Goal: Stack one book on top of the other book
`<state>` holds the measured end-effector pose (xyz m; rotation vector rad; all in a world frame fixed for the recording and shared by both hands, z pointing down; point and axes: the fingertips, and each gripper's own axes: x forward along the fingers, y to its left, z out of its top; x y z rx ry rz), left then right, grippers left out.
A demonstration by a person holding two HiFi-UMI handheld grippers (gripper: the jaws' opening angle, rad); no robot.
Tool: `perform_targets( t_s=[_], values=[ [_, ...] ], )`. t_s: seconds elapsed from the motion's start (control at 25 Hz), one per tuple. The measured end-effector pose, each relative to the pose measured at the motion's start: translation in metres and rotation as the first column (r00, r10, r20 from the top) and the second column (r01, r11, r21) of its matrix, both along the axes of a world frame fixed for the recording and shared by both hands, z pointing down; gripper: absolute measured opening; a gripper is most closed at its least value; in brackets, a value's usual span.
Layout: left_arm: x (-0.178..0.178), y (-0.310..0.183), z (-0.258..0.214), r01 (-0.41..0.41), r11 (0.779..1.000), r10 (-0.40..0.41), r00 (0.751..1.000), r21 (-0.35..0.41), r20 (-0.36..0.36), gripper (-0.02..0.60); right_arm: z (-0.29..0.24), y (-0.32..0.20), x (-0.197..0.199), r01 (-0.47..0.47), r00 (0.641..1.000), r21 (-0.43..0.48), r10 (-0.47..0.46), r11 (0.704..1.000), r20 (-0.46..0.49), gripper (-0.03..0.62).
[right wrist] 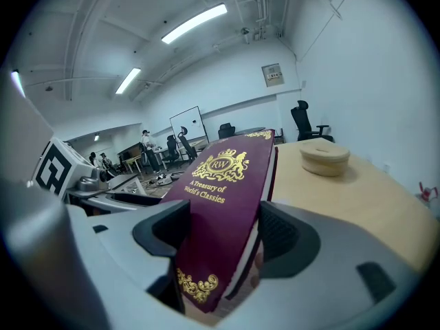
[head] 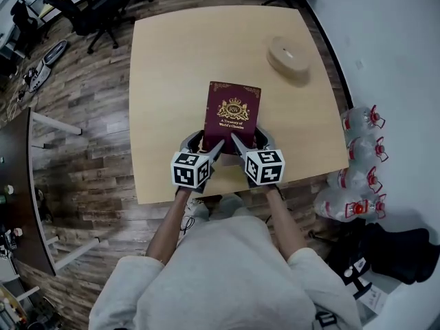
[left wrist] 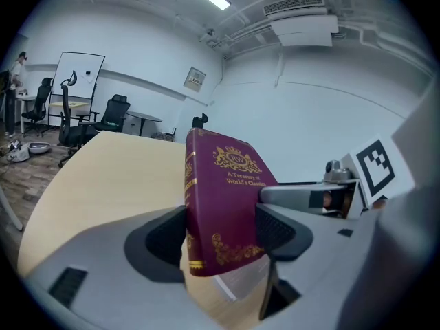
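A maroon book point(head: 232, 112) with gold lettering is held over the near half of the light wooden table point(head: 172, 67), its cover facing up. My left gripper point(head: 204, 141) is shut on its near left corner, and my right gripper point(head: 253, 141) is shut on its near right corner. In the left gripper view the book point(left wrist: 227, 198) stands between the dark pads point(left wrist: 283, 232), spine to the left. The right gripper view shows the book point(right wrist: 220, 205) wedged between its pads point(right wrist: 285, 236), front cover on top. No second book is visible in any view.
A round tan lidded box point(head: 289, 55) sits at the table's far right. Several large water bottles point(head: 357, 163) stand on the floor by the right edge. Office chairs point(head: 89, 12) are at the far left, and a dark table point(head: 17, 184) is at the left.
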<state>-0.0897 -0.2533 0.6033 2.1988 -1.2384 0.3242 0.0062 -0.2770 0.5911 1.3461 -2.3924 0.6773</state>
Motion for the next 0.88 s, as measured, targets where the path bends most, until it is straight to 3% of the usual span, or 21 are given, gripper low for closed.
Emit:
perform_targets(
  t_s=[0.44, 0.88],
  values=[
    [0.044, -0.009, 0.005, -0.084, 0.996, 0.084, 0.996, -0.015, 0.014, 0.318, 0.007, -0.001, 0.046, -0.078, 0.997, -0.016, 0.078, 0.997, 0.006, 0.31],
    [0.047, -0.008, 0.028, -0.085, 0.994, 0.087, 0.996, -0.073, 0.031, 0.318, 0.033, -0.001, 0.05, -0.08, 0.996, -0.084, 0.082, 0.993, 0.022, 0.31]
  ],
)
